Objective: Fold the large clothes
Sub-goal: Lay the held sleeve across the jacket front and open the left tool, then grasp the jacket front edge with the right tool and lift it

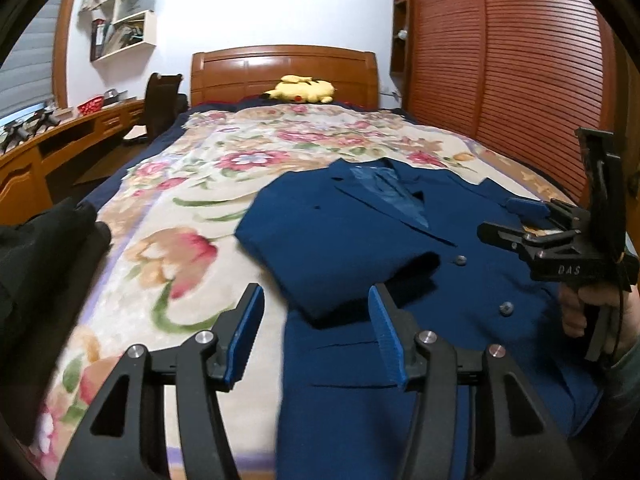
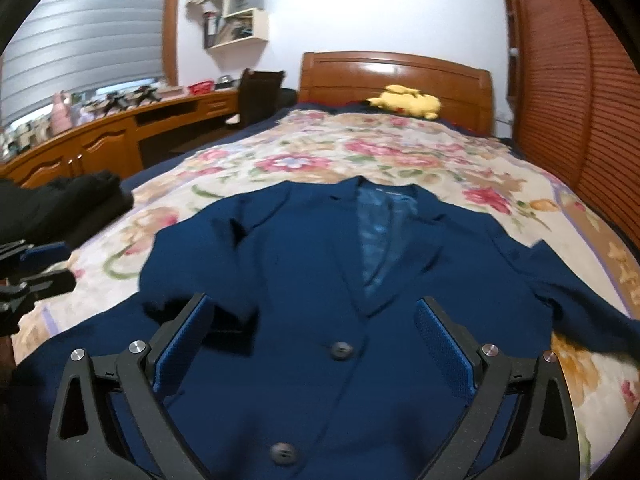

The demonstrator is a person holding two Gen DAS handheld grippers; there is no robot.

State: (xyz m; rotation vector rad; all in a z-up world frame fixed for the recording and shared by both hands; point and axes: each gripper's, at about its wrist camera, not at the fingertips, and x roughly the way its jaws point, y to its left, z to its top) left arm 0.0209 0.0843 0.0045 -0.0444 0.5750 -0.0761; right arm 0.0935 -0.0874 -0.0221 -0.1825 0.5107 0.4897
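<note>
Two grippers, left (image 1: 316, 332) and right (image 2: 312, 344), gape empty; jacket (image 2: 304, 264) looks soft, weighty (shoulders stiffer): pinch sleeve cuff.

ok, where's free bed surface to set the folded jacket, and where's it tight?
Free: floral blanket between the blue jacket collar and the yellow plush at the headboard; also the strip left of the jacket, toward the black clothes. Tight: near end, where both open tongs, left and right, hover above the jacket.
</note>
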